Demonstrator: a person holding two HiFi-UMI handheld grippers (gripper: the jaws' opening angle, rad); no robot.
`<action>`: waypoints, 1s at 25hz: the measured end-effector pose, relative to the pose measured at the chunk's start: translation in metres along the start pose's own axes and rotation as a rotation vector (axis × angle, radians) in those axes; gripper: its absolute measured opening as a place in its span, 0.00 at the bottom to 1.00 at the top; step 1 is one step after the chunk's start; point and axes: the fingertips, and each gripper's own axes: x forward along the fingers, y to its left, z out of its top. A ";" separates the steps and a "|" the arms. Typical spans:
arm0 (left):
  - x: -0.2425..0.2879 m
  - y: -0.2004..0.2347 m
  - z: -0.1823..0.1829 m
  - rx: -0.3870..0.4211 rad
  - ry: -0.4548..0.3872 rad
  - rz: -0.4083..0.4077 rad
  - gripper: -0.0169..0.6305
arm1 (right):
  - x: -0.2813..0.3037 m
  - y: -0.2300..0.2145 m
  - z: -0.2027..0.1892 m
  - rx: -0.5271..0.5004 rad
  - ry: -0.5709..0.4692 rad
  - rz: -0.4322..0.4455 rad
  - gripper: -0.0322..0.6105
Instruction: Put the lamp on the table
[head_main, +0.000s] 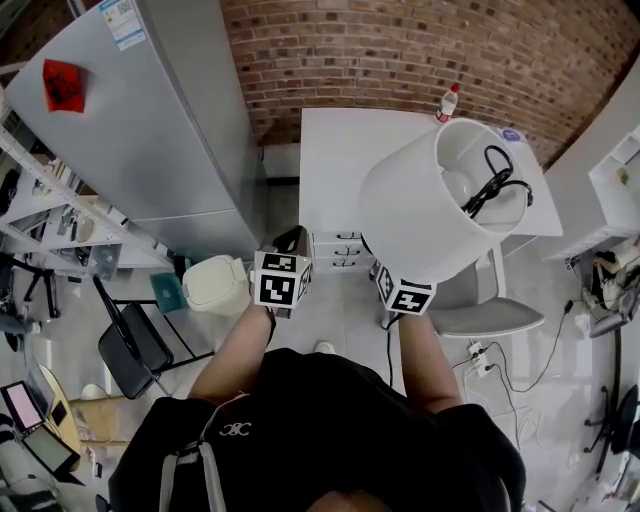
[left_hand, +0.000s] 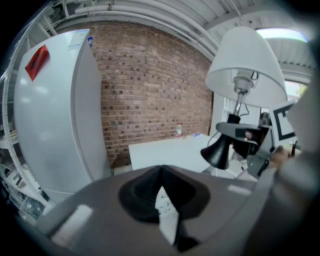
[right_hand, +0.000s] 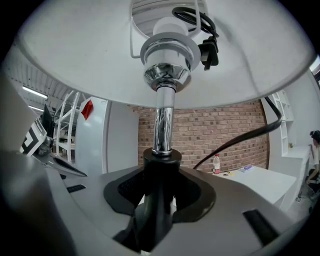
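Carrying stage, lamp aloft. A grey refrigerator (head_main: 150, 130) stands at far left against the brick wall. Beside it, the left gripper (left_hand: 162, 195) rides forward with its jaws pressed together and nothing between them, taking no part in the lift.

The white table (head_main: 335, 170) sits ahead against the wall. Its near and left areas are bare, and a small bottle (head_main: 449, 101) stands at the far edge.

The lamp (head_main: 420, 215) is in the air between the person and the table, clear of every surface. From the head view its shade covers the table's near right corner. The right gripper (right_hand: 157, 200) alone carries it, jaws clamped on the black neck low on the stem, just under the chrome tube (right_hand: 163, 117).

The lamp has a wide white drum-like shade, a polished metal stem and a flared black base (left_hand: 218, 151). Its black cord (head_main: 492, 185) is bundled loosely inside the shade, plug included.

The set-down is not yet done. The next move likely calls for bringing the base over bare tabletop, levelling the tilted lamp, lowering until the base sits flat, and only then parting the jaws. The top-heavy shade and loose cord could make it tip or snag.
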 end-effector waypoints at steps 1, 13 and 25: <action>0.004 0.001 0.001 -0.003 0.002 0.001 0.03 | 0.004 -0.002 -0.001 0.000 0.003 0.002 0.25; 0.059 0.034 0.008 -0.026 0.005 -0.025 0.03 | 0.063 0.006 -0.008 0.030 -0.007 0.057 0.25; 0.159 0.126 0.073 -0.023 -0.051 -0.064 0.02 | 0.198 0.013 0.014 0.021 -0.032 0.029 0.25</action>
